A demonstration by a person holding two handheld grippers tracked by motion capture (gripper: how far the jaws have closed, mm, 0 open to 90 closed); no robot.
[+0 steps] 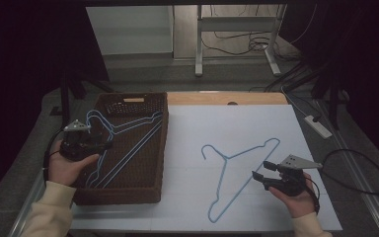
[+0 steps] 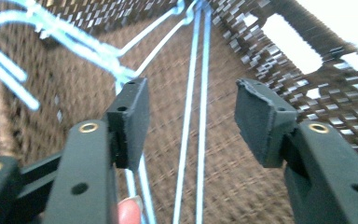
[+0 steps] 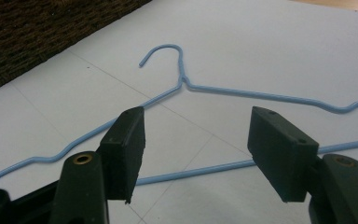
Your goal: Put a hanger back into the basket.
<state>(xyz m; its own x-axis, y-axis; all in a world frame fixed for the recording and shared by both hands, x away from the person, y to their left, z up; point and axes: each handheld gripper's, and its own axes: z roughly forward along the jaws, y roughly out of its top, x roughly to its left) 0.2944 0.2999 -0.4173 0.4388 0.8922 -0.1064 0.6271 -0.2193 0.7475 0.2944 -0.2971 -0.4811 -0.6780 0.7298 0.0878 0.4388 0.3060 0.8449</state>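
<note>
Right, my left hand-held gripper (image 1: 101, 143) hangs wide open over the basket (image 1: 128, 101), blue hangers (image 2: 191, 116) lying below its jaws. My right hand-held gripper (image 1: 260, 174), gaping too, sits just beside the lone hanger (image 1: 227, 168) on the worktop (image 1: 256, 123).

A light blue wire hanger (image 1: 237, 173) lies on the white sheet (image 1: 227, 128) over the pale wood desk (image 1: 217, 98). More light blue hangers (image 1: 123, 143) sit in the dark brown woven basket (image 1: 160, 148). Both claws are black with brass rivets, under grey plates; the person's sleeves are cream
</note>
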